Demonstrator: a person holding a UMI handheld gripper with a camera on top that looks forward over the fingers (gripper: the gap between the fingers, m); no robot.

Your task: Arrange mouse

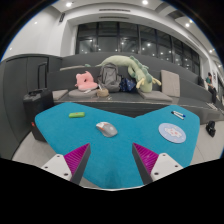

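The mouse (106, 128) sits just left of the frame's centre, a small grey shape lying at a slant on the teal mat (60, 135), well ahead of my fingers and touching nothing else. My gripper (113, 163) hangs low in the frame with its two fingers spread wide and nothing between them; the pink pads (78, 158) show on the inner faces.

On the same mat, up and to the left of the mouse, lies a thin yellow-green marker (77, 114), and off to the right is a round blue disc (172, 132) with a small white item beyond it that I can't make out. Past the mat, in the upper middle of the frame, a heap of soft toys (120, 76) rests on a long grey counter.

As I read it, I'm on the approach, with the grasp not begun. To do it well, I'd bring the gripper forward and slightly left until the mouse lies squarely between the pads, turning my wrist so the fingers line up with its long sides instead of its ends. I'd keep the fingertips low to the mat, since a rounded shell may squirt out of a high pinch, and close gently.
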